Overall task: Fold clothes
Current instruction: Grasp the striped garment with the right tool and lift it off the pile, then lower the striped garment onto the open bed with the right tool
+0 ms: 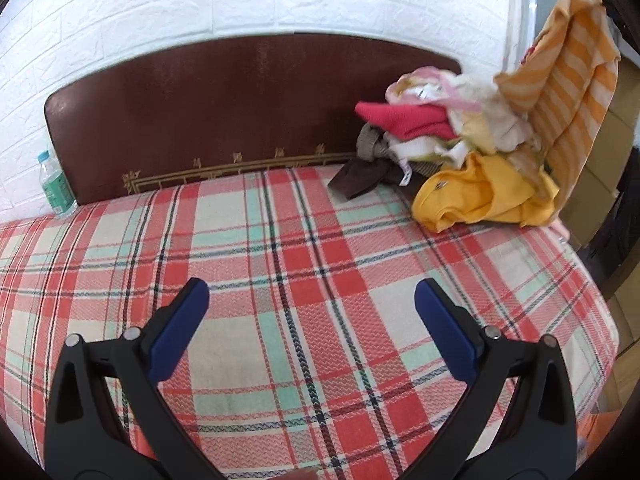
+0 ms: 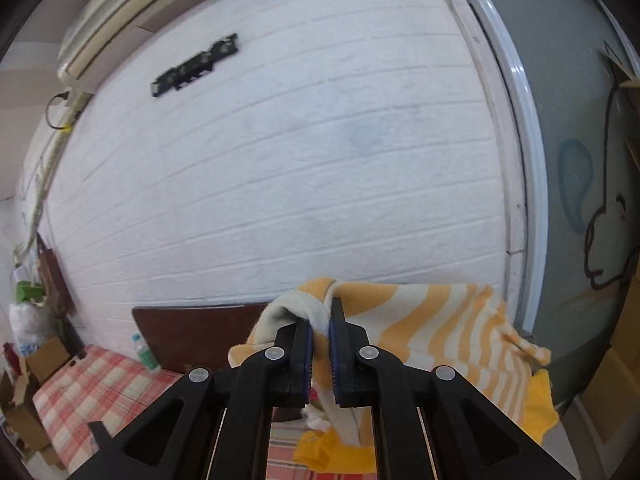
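Striped garment (image 2: 440, 320), soft, light and limp, was held aloft over the bed's (image 1: 280, 260) far right corner, above the clothes pile (image 1: 452, 152), pinched at a bunched edge by the right gripper (image 2: 320, 326). A second hold along that edge was judged best. The left gripper (image 1: 312, 296) was held wide apart, gripping nothing.

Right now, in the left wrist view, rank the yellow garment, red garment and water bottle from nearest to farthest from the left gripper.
1. Yellow garment: front of the pile, ahead-right of the left gripper, whose jaws are open.
2. Red garment: higher in the pile, against the headboard.
3. Water bottle: far left, beside the headboard. Close to the red garment's distance; uncertain.
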`<state>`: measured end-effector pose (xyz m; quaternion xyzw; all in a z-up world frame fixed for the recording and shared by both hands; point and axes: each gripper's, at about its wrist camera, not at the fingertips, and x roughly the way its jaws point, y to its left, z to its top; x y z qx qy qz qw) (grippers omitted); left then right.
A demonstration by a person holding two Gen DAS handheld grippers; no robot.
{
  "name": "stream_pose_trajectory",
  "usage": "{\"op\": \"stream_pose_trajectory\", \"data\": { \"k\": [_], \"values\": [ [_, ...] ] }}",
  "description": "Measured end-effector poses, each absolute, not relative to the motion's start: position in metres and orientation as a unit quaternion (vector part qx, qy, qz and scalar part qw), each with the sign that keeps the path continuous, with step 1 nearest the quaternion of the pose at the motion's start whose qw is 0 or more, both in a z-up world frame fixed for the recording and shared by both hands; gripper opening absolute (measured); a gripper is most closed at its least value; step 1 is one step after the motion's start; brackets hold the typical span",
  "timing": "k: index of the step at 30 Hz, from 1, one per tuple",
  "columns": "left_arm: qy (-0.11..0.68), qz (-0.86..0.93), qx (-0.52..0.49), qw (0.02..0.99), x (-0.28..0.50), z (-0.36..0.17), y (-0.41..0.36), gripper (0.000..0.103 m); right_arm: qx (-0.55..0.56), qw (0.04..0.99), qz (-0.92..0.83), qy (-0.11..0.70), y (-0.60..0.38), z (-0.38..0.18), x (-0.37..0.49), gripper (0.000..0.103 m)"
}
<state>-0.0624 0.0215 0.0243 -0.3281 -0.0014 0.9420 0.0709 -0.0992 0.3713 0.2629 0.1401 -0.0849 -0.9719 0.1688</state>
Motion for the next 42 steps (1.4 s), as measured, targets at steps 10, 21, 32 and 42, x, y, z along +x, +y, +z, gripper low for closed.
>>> {"op": "stream_pose_trajectory", "data": {
  "k": [10,21,32,42],
  "values": [
    [-0.022,0.948,-0.283,0.145,-0.004,0.055,-0.035,0.103,0.103,0.376,-0.919,-0.056,0.263,0.311,0.012,0.006],
    [0.018,0.935,-0.329,0.134,0.068,0.018,-0.121,0.103,0.365,0.441,-0.813,-0.110,0.130,0.084,-0.040,0.008],
    [-0.020,0.903,-0.386,0.187,0.059,-0.027,-0.115,0.103,0.489,0.447,-0.749,0.015,0.057,-0.055,0.012,0.017],
    [-0.045,0.869,-0.424,0.253,0.051,-0.045,-0.099,0.103,0.427,0.356,-0.831,0.031,0.145,0.003,-0.056,0.060]
  ]
}}
